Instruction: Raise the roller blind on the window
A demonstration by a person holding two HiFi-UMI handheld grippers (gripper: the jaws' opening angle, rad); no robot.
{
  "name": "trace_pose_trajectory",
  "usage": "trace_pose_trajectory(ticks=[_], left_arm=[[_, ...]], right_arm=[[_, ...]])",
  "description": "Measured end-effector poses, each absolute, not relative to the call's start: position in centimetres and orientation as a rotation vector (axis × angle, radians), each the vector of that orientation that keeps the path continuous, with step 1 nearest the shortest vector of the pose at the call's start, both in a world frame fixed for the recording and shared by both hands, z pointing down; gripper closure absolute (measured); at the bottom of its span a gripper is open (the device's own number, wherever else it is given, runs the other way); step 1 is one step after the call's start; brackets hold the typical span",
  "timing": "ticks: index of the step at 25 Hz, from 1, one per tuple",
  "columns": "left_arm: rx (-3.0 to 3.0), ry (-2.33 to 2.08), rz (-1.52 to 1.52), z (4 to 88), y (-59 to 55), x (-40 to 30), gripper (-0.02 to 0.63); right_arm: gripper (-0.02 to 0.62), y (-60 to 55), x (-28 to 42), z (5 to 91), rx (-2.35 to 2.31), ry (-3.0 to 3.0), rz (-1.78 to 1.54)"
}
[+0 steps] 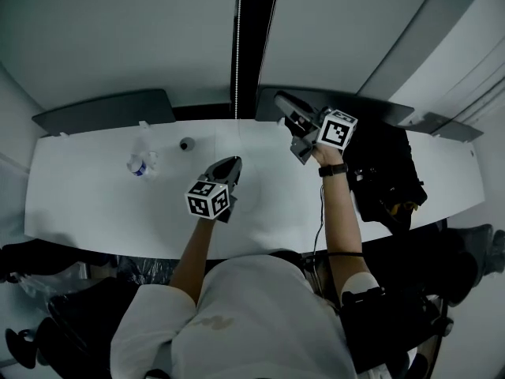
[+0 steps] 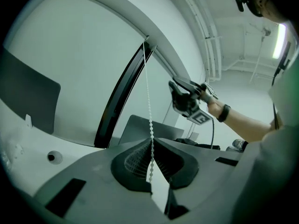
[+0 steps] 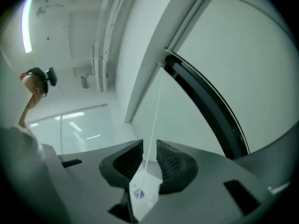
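Observation:
Two grey roller blinds (image 1: 118, 38) cover the window, with a black gap (image 1: 252, 46) between them. A white bead chain (image 1: 237, 61) hangs in front of that gap. My left gripper (image 1: 230, 164) is low over the white table, shut on the chain (image 2: 149, 106), which runs up from its jaws (image 2: 152, 141). My right gripper (image 1: 282, 101) is higher and to the right, also seen in the left gripper view (image 2: 187, 99). In the right gripper view its jaws (image 3: 149, 146) stand slightly apart; the thin chain (image 3: 155, 111) passes through the gap, and the pads do not press on it.
A white table (image 1: 95, 204) runs under the window. A plastic water bottle (image 1: 140, 163) and a small dark round object (image 1: 187, 144) sit on its left half. A black bag (image 1: 387, 180) lies at the right. Dark grey panels (image 1: 106, 110) stand along the table's far edge.

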State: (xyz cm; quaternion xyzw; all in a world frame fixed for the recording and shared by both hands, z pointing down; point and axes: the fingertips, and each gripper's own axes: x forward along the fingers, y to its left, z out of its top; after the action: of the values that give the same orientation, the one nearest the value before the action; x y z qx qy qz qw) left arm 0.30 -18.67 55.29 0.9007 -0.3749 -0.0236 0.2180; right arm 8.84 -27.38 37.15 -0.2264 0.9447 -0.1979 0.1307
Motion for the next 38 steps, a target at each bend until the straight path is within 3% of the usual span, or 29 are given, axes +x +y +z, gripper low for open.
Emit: trace_pose_trajectory(ticks=[13,20,23,24,30,35,38], left_arm=[[2.515,-1.045,-0.112,52.8,-16.2,1.6,0.597],[2.510,-1.052,-0.116,53.2,-16.2,0.9,0.597],[2.523,-1.028,-0.118,53.1,-16.0,2.0,0.597],[2.525,-1.026,-0.118,53.1,-15.9,2.3,0.597],[2.505,-0.984,-0.139,53.5,-16.1,3.3,0.597],[2.459,-0.911,0.212,62.5,-13.4,5.9,0.597],[2.495,-0.650,0.342,69.7,-8.1,6.5,0.595]], right_arm=[[0.526,-35.9,-1.2,31.0,-0.729,2.803,-0.610],[0.526,-34.4,-1.4,29.9,-0.480,2.660,-0.734],[0.529,-35.1,-1.1,30.1,-0.517,2.627,-0.770],[0.583,-35.3,-0.9,30.0,-0.519,2.618,-0.767],[0.586,-35.9,3.3,31.1,-0.781,2.579,-0.575],[0.586,-34.2,1.8,40.5,-1.059,2.889,-0.488],[0.586,-30.0,2.4,50.7,-1.075,2.857,-0.751]])
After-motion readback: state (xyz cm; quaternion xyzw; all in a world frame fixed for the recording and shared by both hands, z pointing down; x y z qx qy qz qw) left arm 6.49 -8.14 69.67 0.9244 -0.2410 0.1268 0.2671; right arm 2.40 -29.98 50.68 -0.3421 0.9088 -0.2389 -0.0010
